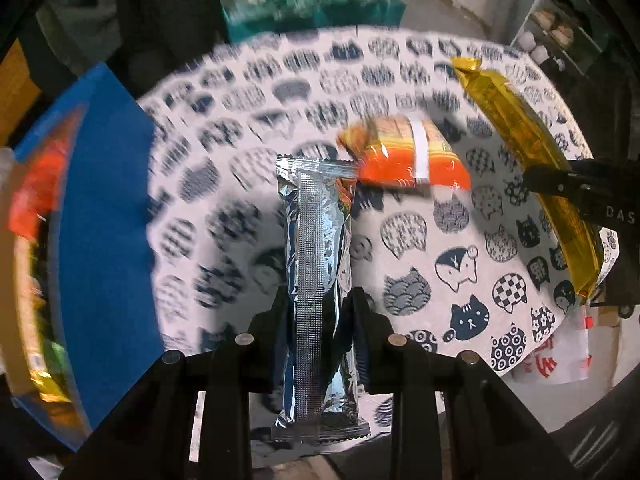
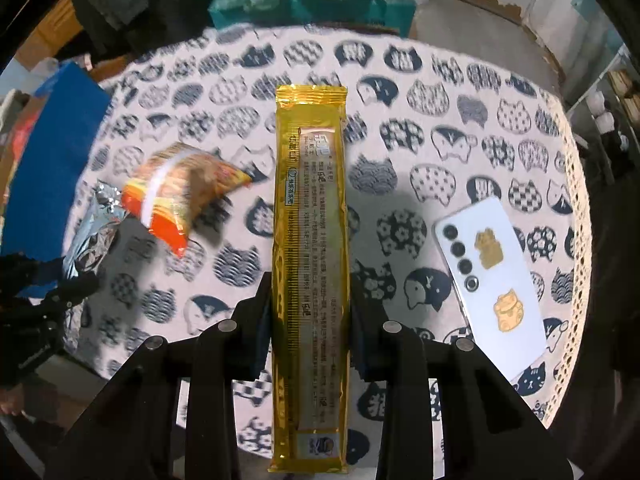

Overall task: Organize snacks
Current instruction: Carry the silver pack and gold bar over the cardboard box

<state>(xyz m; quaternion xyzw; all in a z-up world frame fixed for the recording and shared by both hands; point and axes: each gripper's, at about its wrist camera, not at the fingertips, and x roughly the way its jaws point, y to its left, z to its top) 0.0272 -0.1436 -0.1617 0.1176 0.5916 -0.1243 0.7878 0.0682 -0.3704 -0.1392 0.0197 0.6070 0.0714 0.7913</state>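
1. Above the cat-print tablecloth (image 2: 460,92), the left gripper (image 1: 318,312) is closed on a silver foil pack (image 1: 316,264), fingers (image 1: 362,320) pressing both long edges near mid-length; the pack points away from the camera, off the cloth.
2. The right gripper (image 2: 310,300) is clamped the same way on a long gold snack pack (image 2: 310,240), seam side with printed text facing up.
3. An orange snack pack (image 1: 404,156) with a white band lies on the cloth between the two held packs, blurred in both views.
4. A blue box (image 1: 104,240) sits at the table's left edge; coloured packs show inside, details too blurred.
5. A white phone (image 2: 488,280) lies face down on the right side of the cloth, well apart from the snacks.
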